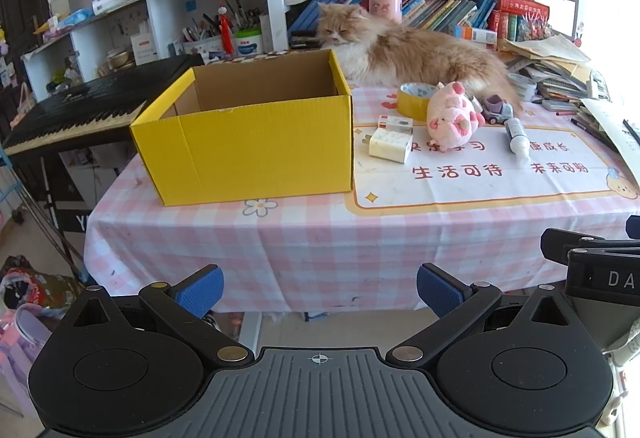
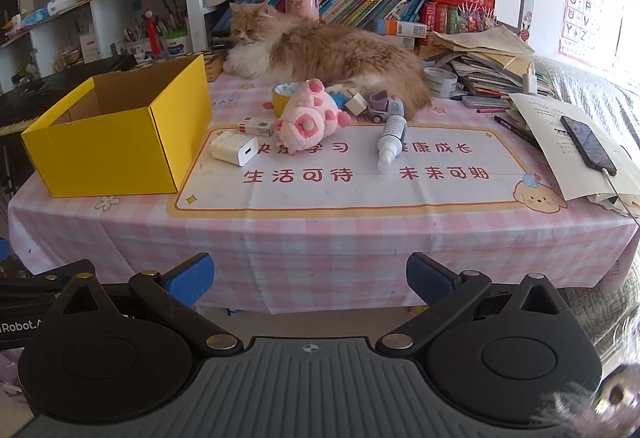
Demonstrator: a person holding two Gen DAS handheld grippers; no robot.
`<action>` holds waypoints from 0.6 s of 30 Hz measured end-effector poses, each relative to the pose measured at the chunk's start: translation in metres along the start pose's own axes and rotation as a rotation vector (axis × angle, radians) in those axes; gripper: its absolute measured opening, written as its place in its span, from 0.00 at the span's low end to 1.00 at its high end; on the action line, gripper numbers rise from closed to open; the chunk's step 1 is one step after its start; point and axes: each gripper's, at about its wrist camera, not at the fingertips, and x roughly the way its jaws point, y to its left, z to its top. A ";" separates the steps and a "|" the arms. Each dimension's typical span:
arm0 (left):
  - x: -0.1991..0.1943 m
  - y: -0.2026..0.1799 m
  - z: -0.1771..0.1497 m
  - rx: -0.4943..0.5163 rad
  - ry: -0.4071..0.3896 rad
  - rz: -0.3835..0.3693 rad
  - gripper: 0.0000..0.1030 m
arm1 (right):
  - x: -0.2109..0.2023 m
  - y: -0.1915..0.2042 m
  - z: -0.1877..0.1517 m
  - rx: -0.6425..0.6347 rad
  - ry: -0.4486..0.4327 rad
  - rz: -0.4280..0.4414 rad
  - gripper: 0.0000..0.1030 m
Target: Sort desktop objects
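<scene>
An empty yellow cardboard box (image 1: pixel 248 146) (image 2: pixel 120 150) stands open on the left of the pink checked table. To its right lie a white charger (image 1: pixel 391 146) (image 2: pixel 235 150), a small red-and-white box (image 1: pixel 396 124) (image 2: pixel 256 129), a pink plush pig (image 1: pixel 452 116) (image 2: pixel 310 118), a roll of yellow tape (image 1: pixel 416 100) (image 2: pixel 282 94), a toy car (image 1: pixel 497 109) (image 2: pixel 386 107) and a white tube (image 1: pixel 517 140) (image 2: pixel 391 142). My left gripper (image 1: pixel 320 288) and right gripper (image 2: pixel 309 278) hang open before the table's front edge, holding nothing.
An orange cat (image 1: pixel 416 50) (image 2: pixel 324 50) lies at the back of the table behind the objects. Piled papers (image 2: pixel 484 58) and a phone (image 2: pixel 588 144) crowd the right side. A keyboard (image 1: pixel 80 110) stands left of the table. Bookshelves fill the back.
</scene>
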 end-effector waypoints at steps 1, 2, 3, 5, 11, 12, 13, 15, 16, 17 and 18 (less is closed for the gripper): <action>0.000 0.000 0.000 0.000 0.000 0.000 1.00 | 0.001 0.000 0.001 0.000 -0.001 0.001 1.00; 0.000 0.000 0.000 0.001 0.000 -0.001 1.00 | 0.000 0.000 0.000 0.001 -0.001 0.000 1.00; 0.001 0.000 0.000 0.002 0.001 -0.001 1.00 | 0.001 0.000 0.001 0.001 0.000 0.000 1.00; 0.001 0.000 0.001 0.003 0.000 -0.004 1.00 | 0.000 -0.001 0.000 0.002 -0.001 -0.001 1.00; 0.005 0.000 0.005 0.005 0.002 -0.018 1.00 | 0.002 -0.002 0.003 0.007 0.001 -0.012 1.00; 0.006 0.000 0.005 0.004 0.004 -0.019 1.00 | 0.002 -0.003 0.004 0.008 0.001 -0.014 1.00; 0.007 0.000 0.005 0.003 0.006 -0.021 1.00 | 0.002 -0.003 0.005 0.008 0.000 -0.015 1.00; 0.008 0.000 0.006 0.003 0.009 -0.025 1.00 | 0.002 -0.002 0.005 0.008 0.000 -0.019 1.00; 0.009 0.001 0.007 0.004 0.010 -0.027 1.00 | 0.002 -0.002 0.005 0.008 0.001 -0.020 1.00; 0.010 0.000 0.007 0.006 0.010 -0.031 1.00 | 0.002 -0.003 0.005 0.009 0.002 -0.022 1.00; 0.010 0.000 0.007 0.007 0.011 -0.035 1.00 | 0.003 -0.003 0.006 0.012 0.002 -0.025 1.00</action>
